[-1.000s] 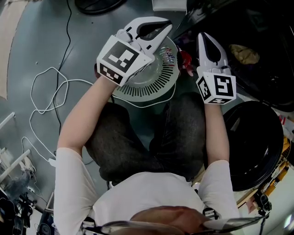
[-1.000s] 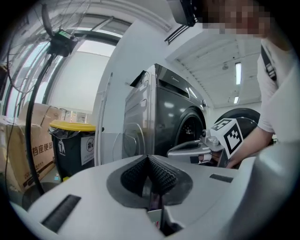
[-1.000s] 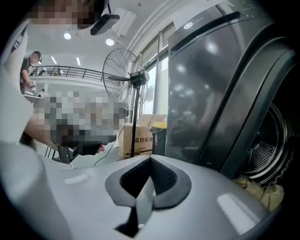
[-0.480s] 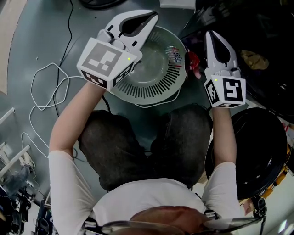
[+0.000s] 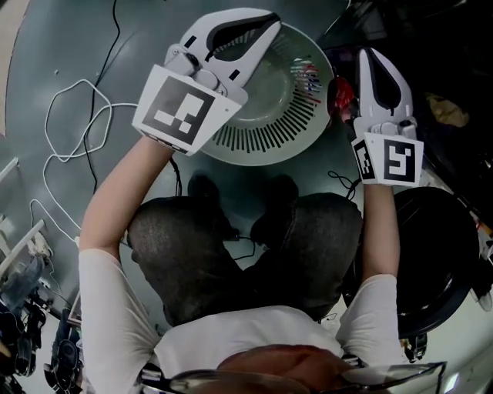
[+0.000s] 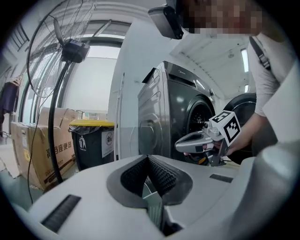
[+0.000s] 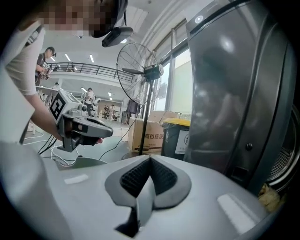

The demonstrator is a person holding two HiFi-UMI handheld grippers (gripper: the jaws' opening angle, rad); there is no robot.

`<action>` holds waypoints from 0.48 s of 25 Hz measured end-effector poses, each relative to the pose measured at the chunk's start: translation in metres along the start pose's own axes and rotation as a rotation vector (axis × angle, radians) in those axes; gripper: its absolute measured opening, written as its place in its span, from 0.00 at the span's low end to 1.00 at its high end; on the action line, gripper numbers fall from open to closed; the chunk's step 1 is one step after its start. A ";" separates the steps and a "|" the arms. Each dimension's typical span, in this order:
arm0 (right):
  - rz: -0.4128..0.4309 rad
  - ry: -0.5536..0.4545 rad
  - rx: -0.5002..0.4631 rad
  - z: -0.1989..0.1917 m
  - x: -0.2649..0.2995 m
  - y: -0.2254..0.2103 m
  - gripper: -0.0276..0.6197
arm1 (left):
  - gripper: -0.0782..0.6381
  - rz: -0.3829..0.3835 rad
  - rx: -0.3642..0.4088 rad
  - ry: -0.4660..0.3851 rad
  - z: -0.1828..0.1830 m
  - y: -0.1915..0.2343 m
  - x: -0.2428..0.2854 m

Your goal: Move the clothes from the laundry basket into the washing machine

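Both tools have their jaws closed together with nothing between them: the left tool (image 6: 149, 158) shows its ribbed pads meeting in a tight V, and the right tool (image 7: 150, 158) looks the same. From the head view, the left tool (image 5: 271, 21) hangs over the far left rim of the laundry basket (image 5: 262, 140), a round pale tub with slatted walls standing on the floor in front of the person's knees. The right tool (image 5: 368, 55) is just beside the basket's right rim. Inside the basket a small red-and-blue piece of clothing (image 5: 306, 75) lies against the right wall, and a red piece (image 5: 340, 94) sits at the rim next to the right tool; whether it is inside or outside I cannot tell. The washing machine (image 7: 239, 93) stands close on the right, its round dark door (image 5: 435, 246) swung open, and a yellowish cloth (image 7: 266, 197) lies at its opening. A standing fan (image 6: 70, 47) and a yellow-lidded bin (image 6: 93, 140) stand behind.
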State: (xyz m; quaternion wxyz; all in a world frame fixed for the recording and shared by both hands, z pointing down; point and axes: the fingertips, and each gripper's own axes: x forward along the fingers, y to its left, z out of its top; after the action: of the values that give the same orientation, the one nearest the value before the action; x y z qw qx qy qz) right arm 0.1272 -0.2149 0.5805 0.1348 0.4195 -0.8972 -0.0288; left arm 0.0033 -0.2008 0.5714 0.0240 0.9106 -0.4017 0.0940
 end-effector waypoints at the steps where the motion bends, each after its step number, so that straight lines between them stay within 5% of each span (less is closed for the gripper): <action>1: 0.005 0.000 -0.014 0.003 -0.002 0.002 0.06 | 0.12 0.001 -0.001 0.008 -0.002 -0.001 -0.003; 6: 0.067 0.003 -0.073 0.025 -0.007 0.016 0.06 | 0.12 0.031 -0.030 0.022 0.005 0.000 -0.019; 12: 0.091 0.058 0.022 0.030 -0.022 0.018 0.06 | 0.12 0.075 -0.009 0.043 0.028 -0.003 -0.049</action>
State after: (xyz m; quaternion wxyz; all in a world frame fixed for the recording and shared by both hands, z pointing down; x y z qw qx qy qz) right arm 0.1190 -0.1884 0.5497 0.1573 0.3805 -0.9113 -0.0007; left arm -0.0230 -0.1667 0.5348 0.0334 0.8925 -0.4355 0.1124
